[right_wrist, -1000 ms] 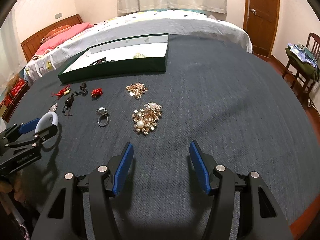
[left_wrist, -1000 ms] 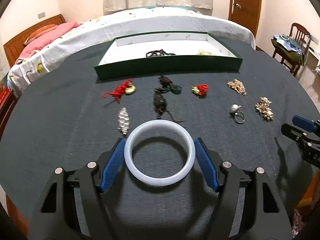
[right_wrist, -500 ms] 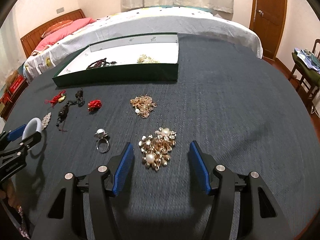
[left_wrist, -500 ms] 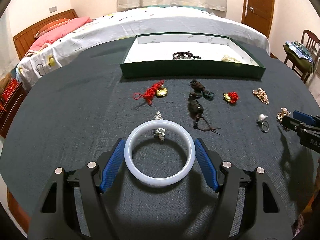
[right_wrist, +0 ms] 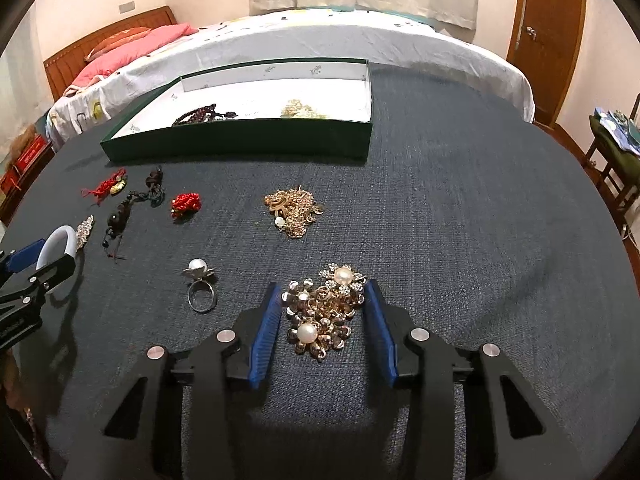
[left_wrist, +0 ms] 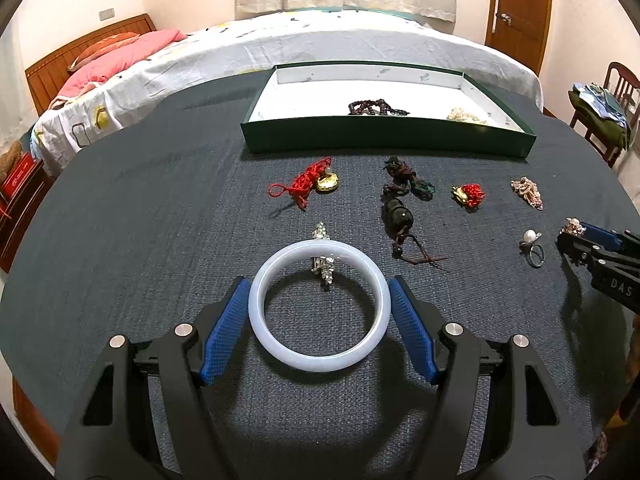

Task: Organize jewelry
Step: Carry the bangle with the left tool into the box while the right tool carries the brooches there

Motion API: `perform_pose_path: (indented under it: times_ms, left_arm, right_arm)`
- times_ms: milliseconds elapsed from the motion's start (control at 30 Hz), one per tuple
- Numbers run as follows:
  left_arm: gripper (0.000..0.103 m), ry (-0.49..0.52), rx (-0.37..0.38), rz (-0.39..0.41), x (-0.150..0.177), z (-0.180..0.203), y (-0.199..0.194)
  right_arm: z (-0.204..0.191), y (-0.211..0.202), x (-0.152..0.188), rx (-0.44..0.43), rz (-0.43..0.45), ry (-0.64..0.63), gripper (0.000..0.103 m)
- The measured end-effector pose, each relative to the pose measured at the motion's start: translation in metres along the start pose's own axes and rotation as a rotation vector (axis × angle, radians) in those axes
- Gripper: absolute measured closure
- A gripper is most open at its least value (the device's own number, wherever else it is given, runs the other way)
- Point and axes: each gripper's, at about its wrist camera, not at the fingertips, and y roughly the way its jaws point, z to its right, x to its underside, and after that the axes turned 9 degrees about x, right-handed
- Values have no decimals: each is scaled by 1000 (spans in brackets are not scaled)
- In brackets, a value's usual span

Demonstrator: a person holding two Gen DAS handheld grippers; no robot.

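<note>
White jade-like bangle [left_wrist: 319,305] sits clamped between the blue pads of the left tongs [left_wrist: 319,322], held level above the dark desk [left_wrist: 120,240], with a small rhinestone brooch [left_wrist: 323,268] showing through and past its far rim. The right tongs [right_wrist: 322,320] are released, their pads straddling a gold pearl cluster [right_wrist: 324,316] that lies on the desk; whether the pads touch it cannot be told. Just left of that cluster lies a pearl ring [right_wrist: 199,286]. Farther out are a heap of gold chain [right_wrist: 294,212], a red knot [right_wrist: 186,204], a dark cord pendant [right_wrist: 128,210] and a red cord with a gold charm [right_wrist: 108,188], all well apart in a loose row. Beyond them stands a green tray [right_wrist: 240,144] with a white floor, holding dark beads [right_wrist: 204,114] and a pale gold piece [right_wrist: 300,110]. Behind the desk is a bed [right_wrist: 320,36].
</note>
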Motion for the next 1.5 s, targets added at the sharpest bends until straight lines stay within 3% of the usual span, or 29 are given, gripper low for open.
perform_pose_path:
  times_ms: [367, 800, 1233, 1500]
  left_arm:
    - [34, -3, 0, 12, -4, 2, -4]
    - [34, 0, 19, 63, -25, 2, -19]
    - [34, 32, 28, 167, -100, -1, -5]
    - [34, 20, 24, 188, -166, -12, 39]
  right_arm:
    - [-2, -11, -1, -17, 23, 7, 61]
    - [-5, -29, -28, -38, 90, 3, 61]
    - [-16, -22, -107, -66, 202, -15, 61]
    - [-21, 16, -169, -69, 219, -1, 61]
